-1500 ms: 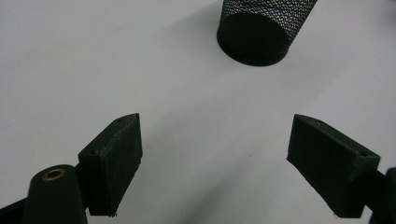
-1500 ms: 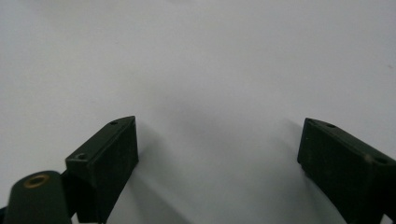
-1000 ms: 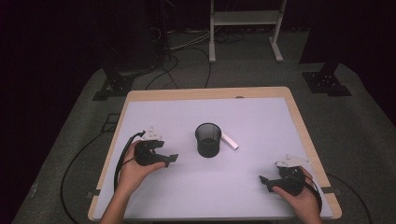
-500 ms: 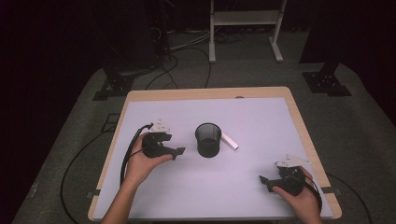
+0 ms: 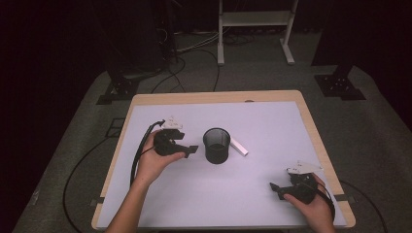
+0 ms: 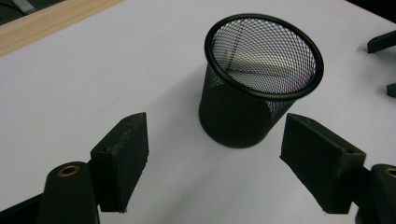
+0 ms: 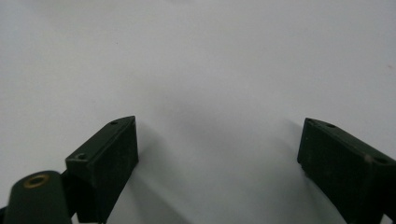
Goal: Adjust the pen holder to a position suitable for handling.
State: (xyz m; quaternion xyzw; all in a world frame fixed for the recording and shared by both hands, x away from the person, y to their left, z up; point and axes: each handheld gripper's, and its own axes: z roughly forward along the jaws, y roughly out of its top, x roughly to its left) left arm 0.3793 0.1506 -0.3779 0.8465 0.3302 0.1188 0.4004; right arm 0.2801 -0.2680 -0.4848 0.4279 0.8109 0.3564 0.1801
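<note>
A black wire-mesh cup (image 5: 216, 145) stands upright near the middle of the white table top (image 5: 262, 121). A white marker-like stick (image 5: 238, 146) lies just right of the cup, touching or nearly touching it. My left gripper (image 5: 192, 150) is held just left of the cup, jaws wide open and pointing at it. In the left gripper view the cup (image 6: 259, 79) stands ahead between the open fingers (image 6: 122, 161), empty as far as the mesh shows. My right gripper (image 5: 274, 188) rests near the front right corner, open over bare table (image 7: 210, 84).
The table has a light wooden rim (image 5: 214, 98). Cables (image 5: 138, 155) trail from the left gripper over the table's left edge to the floor. Dark stands (image 5: 340, 82) and a white frame (image 5: 252, 29) are on the carpet beyond the table.
My left gripper has moved forward and right toward the mesh cup, ending close beside it. The right gripper has stayed where it was.
</note>
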